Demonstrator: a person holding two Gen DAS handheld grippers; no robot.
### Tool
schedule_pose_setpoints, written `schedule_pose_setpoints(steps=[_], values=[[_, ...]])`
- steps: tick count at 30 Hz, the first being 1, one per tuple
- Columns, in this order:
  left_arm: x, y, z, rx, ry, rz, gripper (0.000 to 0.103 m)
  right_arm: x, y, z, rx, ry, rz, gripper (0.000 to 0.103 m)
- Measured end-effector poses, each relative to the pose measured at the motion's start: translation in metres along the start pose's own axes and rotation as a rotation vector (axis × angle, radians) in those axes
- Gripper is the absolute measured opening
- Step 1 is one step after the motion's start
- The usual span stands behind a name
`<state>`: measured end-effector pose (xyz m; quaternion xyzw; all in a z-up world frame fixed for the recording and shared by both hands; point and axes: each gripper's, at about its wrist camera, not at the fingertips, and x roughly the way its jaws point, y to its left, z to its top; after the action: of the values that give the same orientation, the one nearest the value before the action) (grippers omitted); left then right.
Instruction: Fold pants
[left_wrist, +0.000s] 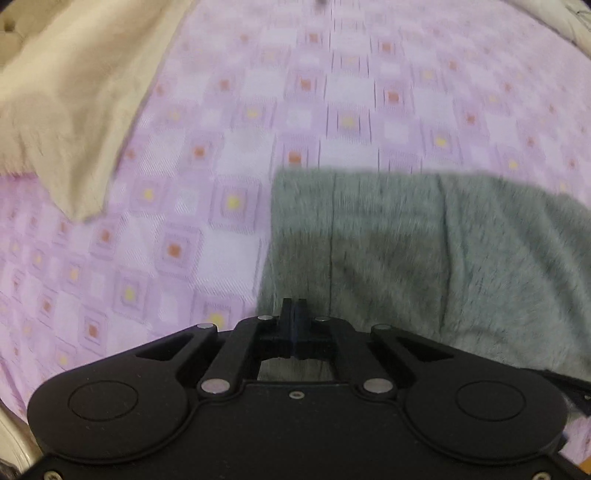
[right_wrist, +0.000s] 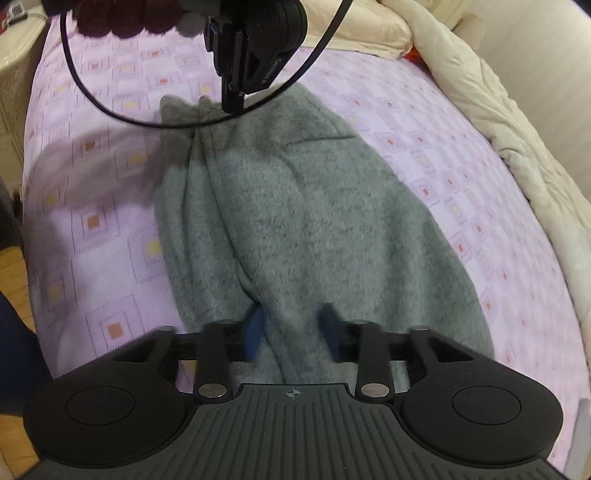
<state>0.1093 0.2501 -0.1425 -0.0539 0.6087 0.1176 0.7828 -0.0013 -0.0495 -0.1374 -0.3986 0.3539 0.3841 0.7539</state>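
While the left gripper (left_wrist: 294, 308) stands with its jaws pressed fully together low in its own frame, just over the near edge of the grey pants (left_wrist: 424, 251), the right wrist view shows it at upper centre pinching a gathered corner of that fabric. Lower centre there, the right gripper (right_wrist: 291, 328) clamps its blue pads (right_wrist: 255, 332) on a raised fold of the pants. Around them spreads a lilac checked bedsheet (right_wrist: 110, 192), with a cream duvet (right_wrist: 517, 129) bunched at right.
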Motion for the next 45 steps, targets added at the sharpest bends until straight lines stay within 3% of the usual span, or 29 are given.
schedule_pose_setpoints(steps=[4,8,12,15,17,19,21,23,28,34,35,36,41,45], values=[[-0.05,0.006,-0.003,0.014,-0.113,-0.008,0.0,-0.028,-0.02,0.008,0.107,-0.062,-0.001,0.009],[-0.079,0.023,-0.014,-0.011,-0.127,-0.04,0.0,-0.055,-0.018,0.006,0.135,-0.1,0.045,0.009],[-0.066,0.024,-0.038,0.026,-0.071,-0.013,0.0,-0.036,0.01,0.0,0.077,-0.02,0.156,0.006],[-0.055,0.021,-0.05,0.042,-0.018,-0.02,0.001,-0.009,0.04,-0.008,-0.042,0.086,0.171,0.006],[-0.056,0.016,-0.047,0.039,-0.019,-0.034,0.006,-0.014,0.045,-0.01,-0.053,0.066,0.157,0.006],[-0.059,0.015,-0.04,0.027,-0.039,-0.051,0.009,-0.032,0.043,-0.006,-0.041,-0.015,0.083,0.006],[-0.058,0.015,-0.03,0.015,-0.046,-0.073,0.01,-0.045,0.042,0.0,-0.071,-0.084,-0.007,0.014],[-0.051,0.013,-0.023,0.014,-0.037,-0.079,0.013,-0.043,0.041,0.007,-0.097,-0.101,-0.045,0.023],[-0.026,0.008,-0.009,0.029,0.039,-0.056,0.013,-0.012,0.042,0.023,-0.12,-0.084,-0.012,0.026],[-0.037,0.018,-0.003,0.007,0.021,-0.051,0.013,0.012,0.049,0.039,-0.146,-0.071,0.031,0.026],[-0.041,0.021,-0.003,0.008,0.015,-0.05,0.013,0.013,0.046,0.042,-0.125,-0.07,0.05,0.02],[-0.044,0.022,-0.001,0.011,0.009,-0.048,0.013,0.012,0.039,0.046,-0.078,-0.076,0.082,0.004],[-0.072,0.023,0.002,0.059,-0.048,-0.038,0.013,-0.019,-0.001,0.052,0.24,-0.122,0.237,0.004],[-0.077,-0.001,-0.001,0.129,-0.074,-0.064,0.013,-0.017,0.006,0.042,0.29,-0.065,0.354,0.004]])
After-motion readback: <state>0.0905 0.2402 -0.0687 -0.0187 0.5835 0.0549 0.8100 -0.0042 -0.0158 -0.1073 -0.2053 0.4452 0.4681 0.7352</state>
